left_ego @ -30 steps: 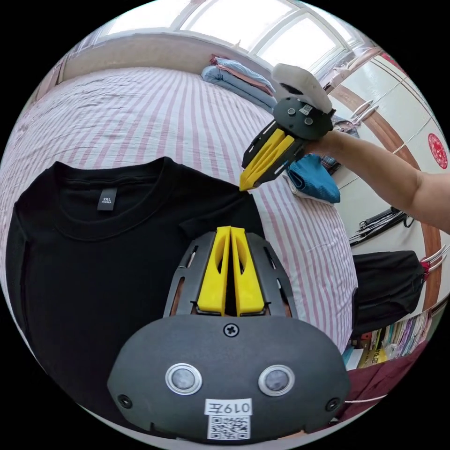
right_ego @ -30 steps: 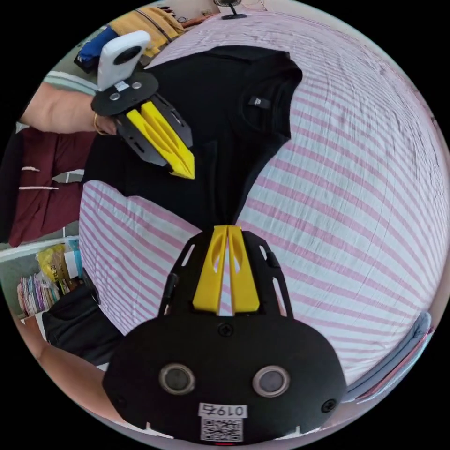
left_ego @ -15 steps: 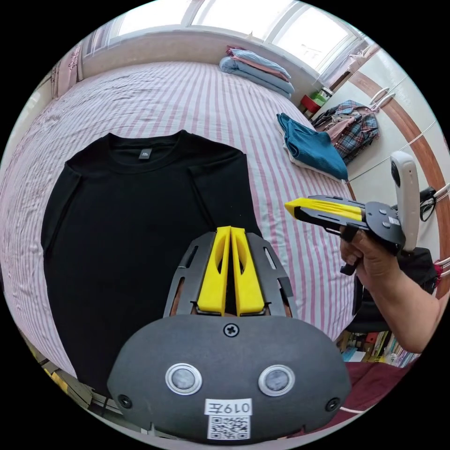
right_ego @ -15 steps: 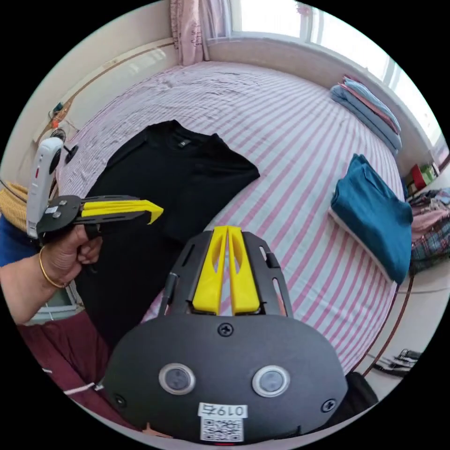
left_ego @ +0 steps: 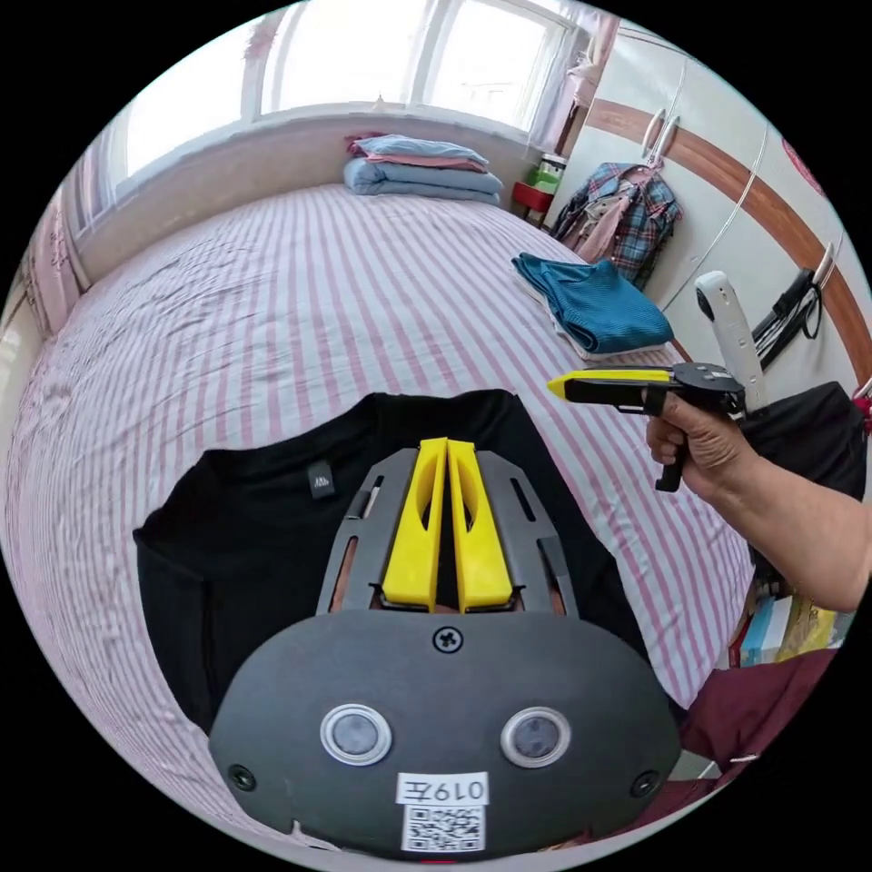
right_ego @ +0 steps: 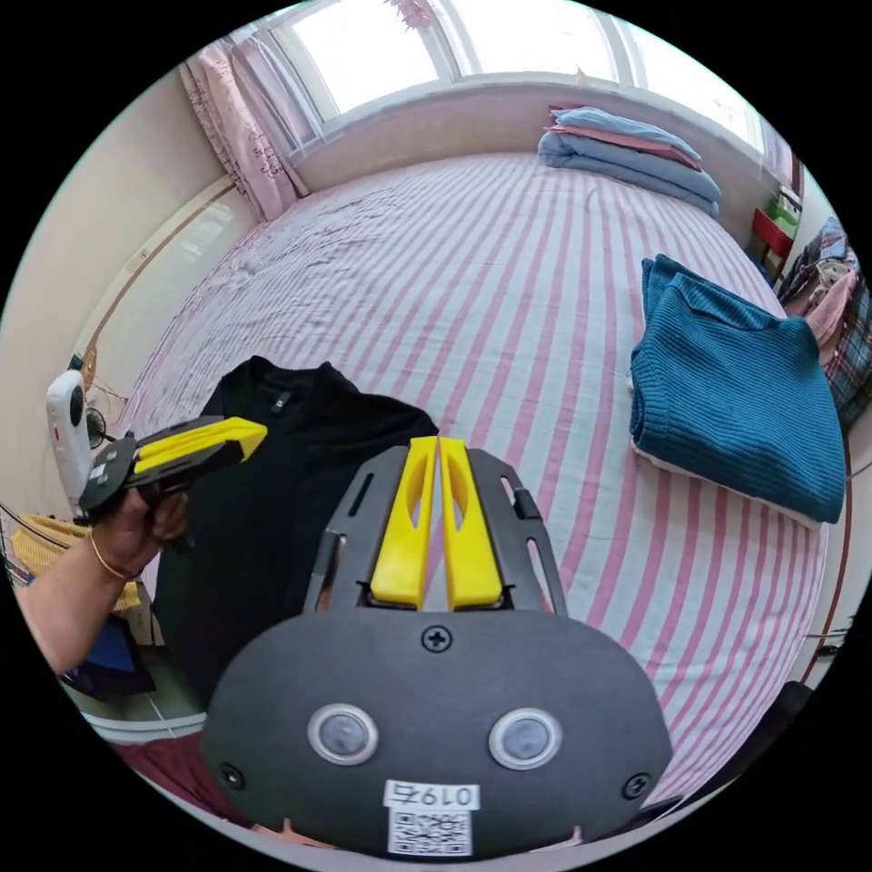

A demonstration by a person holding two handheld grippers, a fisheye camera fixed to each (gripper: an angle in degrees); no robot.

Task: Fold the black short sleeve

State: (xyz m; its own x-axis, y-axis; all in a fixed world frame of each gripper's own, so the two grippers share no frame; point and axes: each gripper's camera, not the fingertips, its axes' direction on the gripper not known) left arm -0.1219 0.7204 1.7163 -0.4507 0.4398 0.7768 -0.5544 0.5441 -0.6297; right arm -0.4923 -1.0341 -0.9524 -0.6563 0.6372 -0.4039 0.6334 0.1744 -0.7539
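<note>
The black short sleeve lies flat on the striped bed, both sleeves folded in, collar label facing up; it is also in the right gripper view. My left gripper hovers above it, jaws shut with nothing between them. The left gripper also appears in the right gripper view, held in a hand over the shirt. My right gripper is shut and empty, raised over the bed beside the shirt. The right gripper shows in the left gripper view, to the shirt's right, apart from the cloth.
The pink-striped bed stretches toward the window. A folded blue sweater lies near the bed's edge. Folded bedding is stacked by the window wall. Clothes hang on a wardrobe. A dark garment sits beyond the bed.
Both grippers have drawn back and up from the shirt; the right one was touching the folded sleeve a second ago. The shirt lies still with its sleeves folded in.
</note>
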